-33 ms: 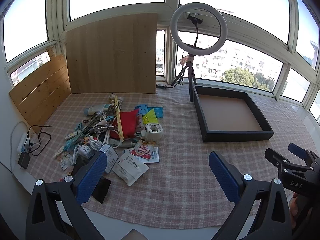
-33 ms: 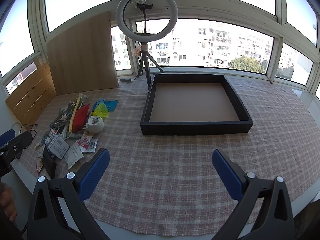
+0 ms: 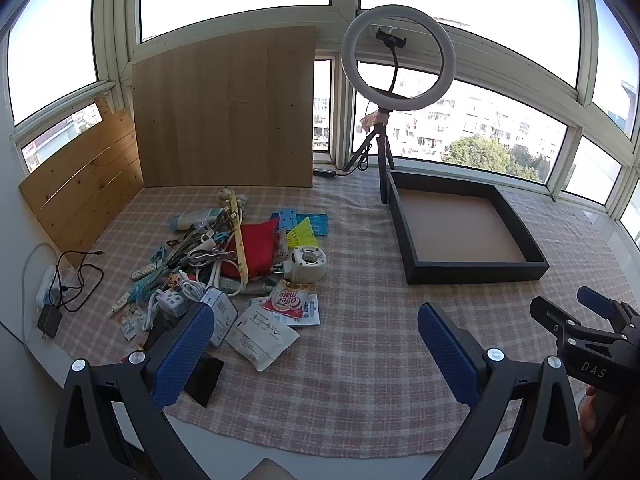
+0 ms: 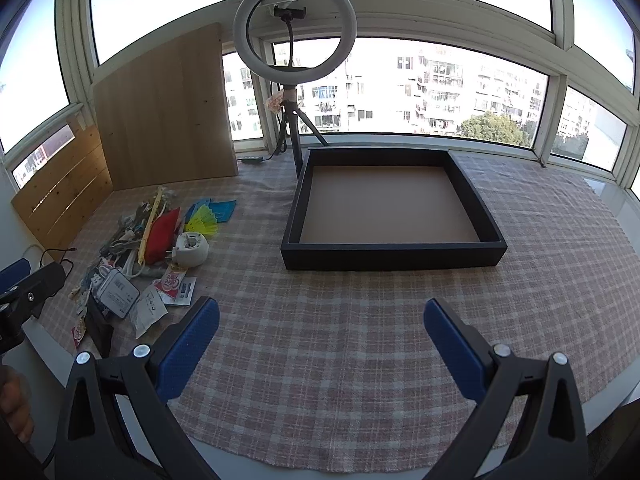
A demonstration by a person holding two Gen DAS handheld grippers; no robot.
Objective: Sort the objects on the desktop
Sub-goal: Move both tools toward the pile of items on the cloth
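Both grippers hover above the near edge of the checked tablecloth [image 4: 360, 340], neither touching anything. The left gripper [image 3: 316, 344] has its blue-padded fingers spread wide apart, nothing between them; the right gripper [image 4: 322, 336] likewise stands wide apart and holds nothing. In the left wrist view the right gripper shows at the far right edge. The pile of desktop objects [image 3: 224, 256] lies on the left part of the cloth, ahead of the left gripper: a red pouch [image 3: 256, 248], a yellow ruler [image 3: 240, 240] across it, a white round device [image 3: 308, 262] just beside the pouch, a Coffee-mate sachet [image 3: 289, 300], a white paper packet [image 3: 262, 336] nearest the gripper, white cables and a small white plug cube [image 3: 172, 302], a yellow shuttlecock [image 3: 302, 234] and blue cards [image 3: 304, 218] at the far side. The black tray [image 4: 394, 258] sits well apart to the right of the pile, nothing inside it. A ring light on a tripod [image 4: 294, 28] stands behind the tray's far left corner. Wooden boards [image 3: 224, 112] lean against the windows. A black cable [image 3: 78, 276] lies off the cloth at left.
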